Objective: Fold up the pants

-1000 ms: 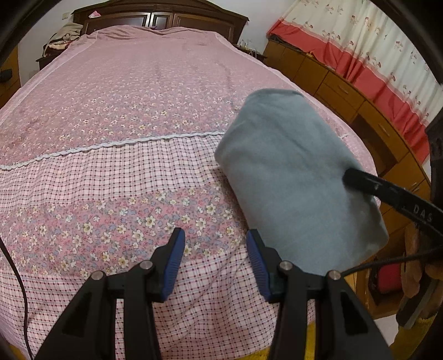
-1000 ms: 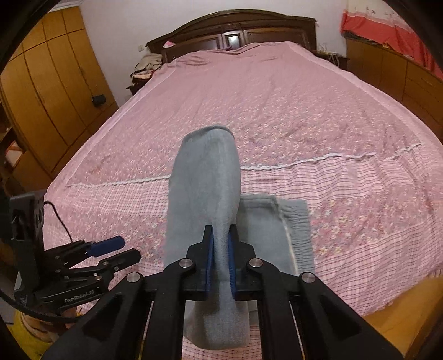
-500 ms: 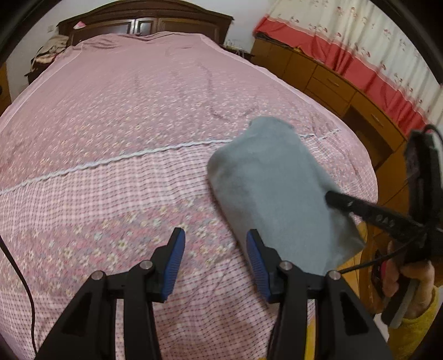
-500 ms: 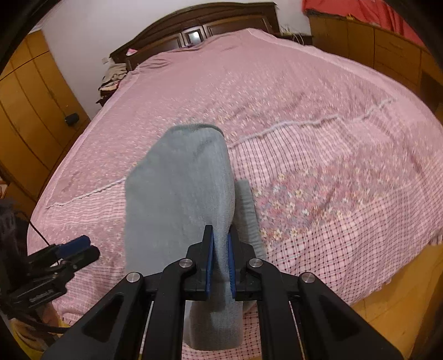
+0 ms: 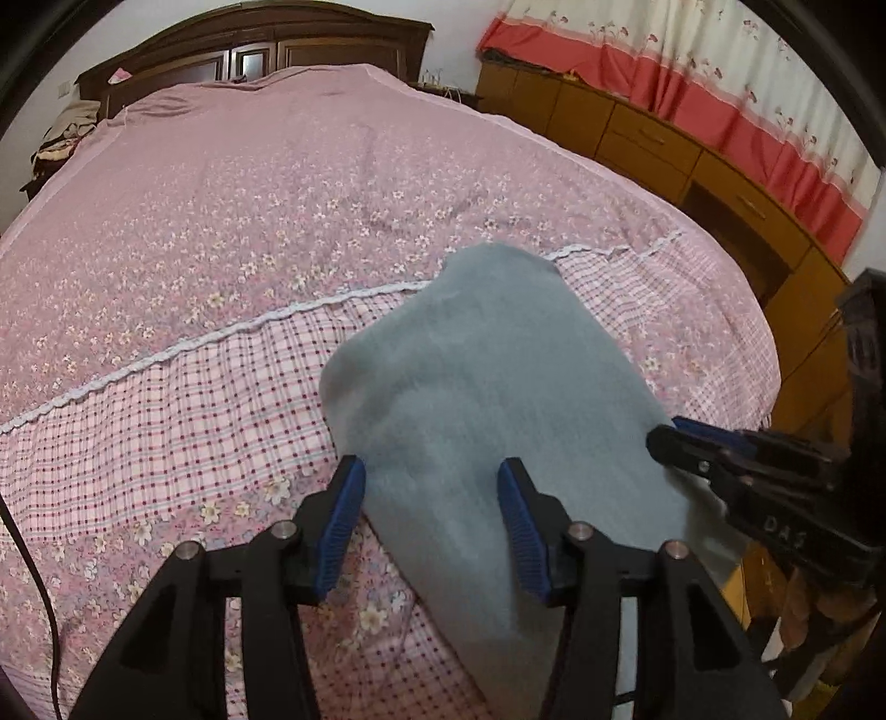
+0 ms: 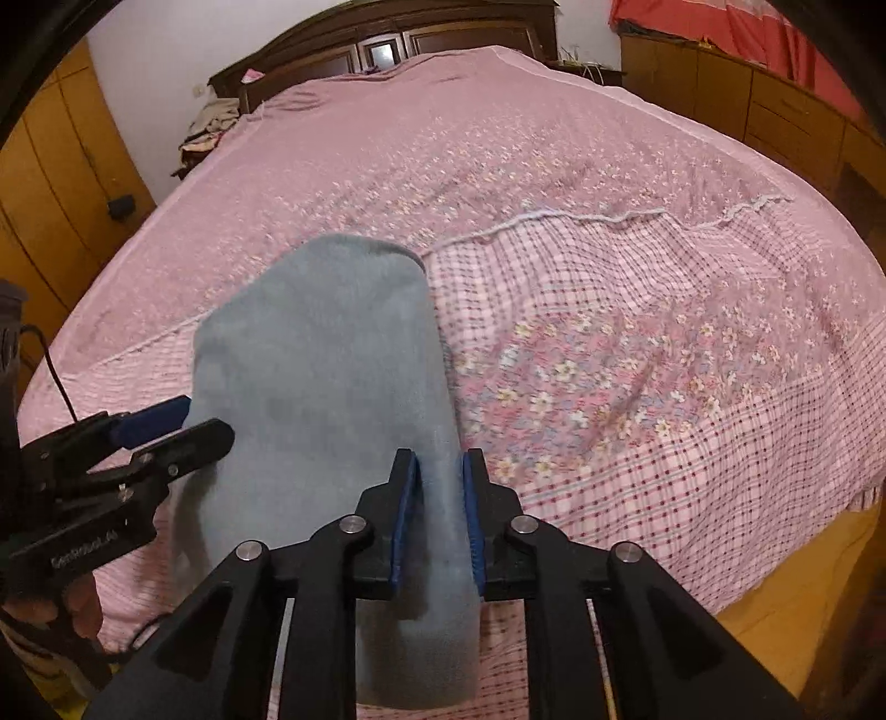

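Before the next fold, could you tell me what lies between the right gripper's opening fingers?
In the right wrist view, a fold of the grey pants lies between the right gripper fingers.

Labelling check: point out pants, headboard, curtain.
pants [image 5: 498,387], left wrist view, middle of the top fold.
headboard [image 6: 387,50], right wrist view, centre panel.
curtain [image 5: 720,72], left wrist view, red band.
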Action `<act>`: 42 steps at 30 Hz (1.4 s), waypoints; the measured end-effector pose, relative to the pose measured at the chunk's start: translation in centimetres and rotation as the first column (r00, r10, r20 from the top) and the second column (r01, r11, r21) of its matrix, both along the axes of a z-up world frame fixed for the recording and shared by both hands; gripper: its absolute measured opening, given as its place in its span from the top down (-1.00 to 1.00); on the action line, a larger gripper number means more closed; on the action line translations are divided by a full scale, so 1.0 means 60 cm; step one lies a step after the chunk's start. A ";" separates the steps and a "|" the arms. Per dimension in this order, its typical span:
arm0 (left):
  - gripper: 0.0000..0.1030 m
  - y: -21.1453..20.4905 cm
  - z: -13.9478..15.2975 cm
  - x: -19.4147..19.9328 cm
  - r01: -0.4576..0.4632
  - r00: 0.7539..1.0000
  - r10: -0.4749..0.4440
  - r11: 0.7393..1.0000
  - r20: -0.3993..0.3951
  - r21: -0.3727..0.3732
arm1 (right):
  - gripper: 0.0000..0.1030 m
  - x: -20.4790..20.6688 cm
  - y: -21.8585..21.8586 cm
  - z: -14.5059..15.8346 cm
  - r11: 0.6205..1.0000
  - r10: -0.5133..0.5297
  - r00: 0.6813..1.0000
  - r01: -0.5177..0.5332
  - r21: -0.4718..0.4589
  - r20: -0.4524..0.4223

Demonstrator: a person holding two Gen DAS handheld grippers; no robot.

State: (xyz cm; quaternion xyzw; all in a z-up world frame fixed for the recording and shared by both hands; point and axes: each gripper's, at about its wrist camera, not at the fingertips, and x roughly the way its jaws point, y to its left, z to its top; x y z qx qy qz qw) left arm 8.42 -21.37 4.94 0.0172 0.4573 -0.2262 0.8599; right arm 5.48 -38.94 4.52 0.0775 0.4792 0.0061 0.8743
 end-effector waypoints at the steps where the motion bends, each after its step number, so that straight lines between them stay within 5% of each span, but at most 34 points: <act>1: -0.06 -0.001 -0.001 -0.003 0.002 1.000 -0.002 1.000 0.002 0.000 | 0.66 -0.004 -0.004 0.001 1.000 -0.007 1.000 0.007 0.012 0.001; 8: -0.06 0.021 0.007 -0.023 -0.030 0.999 0.029 0.999 -0.027 -0.038 | 0.63 -0.057 -0.002 0.042 1.000 -0.005 0.999 0.005 0.012 0.032; 12: -0.06 0.030 0.010 -0.042 -0.032 0.999 0.030 0.998 -0.034 -0.046 | 0.61 -0.076 0.007 0.019 0.999 0.031 0.999 -0.031 -0.024 -0.011; 17: -0.14 0.045 0.022 -0.058 -0.027 0.999 0.026 0.999 -0.035 -0.045 | 0.14 -0.070 -0.025 -0.035 1.000 -0.021 0.998 0.021 -0.005 -0.061; 23: -0.24 0.059 0.019 -0.065 -0.063 0.997 0.061 0.997 -0.043 -0.046 | 0.14 -0.080 -0.039 -0.003 0.999 -0.036 0.999 0.037 0.025 -0.024; 28: -0.30 0.047 0.005 -0.062 -0.066 0.996 0.062 0.995 -0.066 -0.068 | 0.14 -0.060 -0.049 0.023 0.993 -0.019 0.999 0.016 0.118 0.026; 35: -0.58 0.037 -0.013 -0.049 -0.083 0.995 0.079 0.995 -0.063 -0.061 | 0.13 -0.006 -0.042 -0.026 0.979 0.030 0.999 -0.025 0.203 -0.025; 42: -0.61 0.002 -0.036 -0.021 -0.081 0.993 0.070 0.990 -0.098 -0.114 | 0.01 0.008 -0.051 -0.045 0.952 0.069 0.997 -0.058 0.301 -0.027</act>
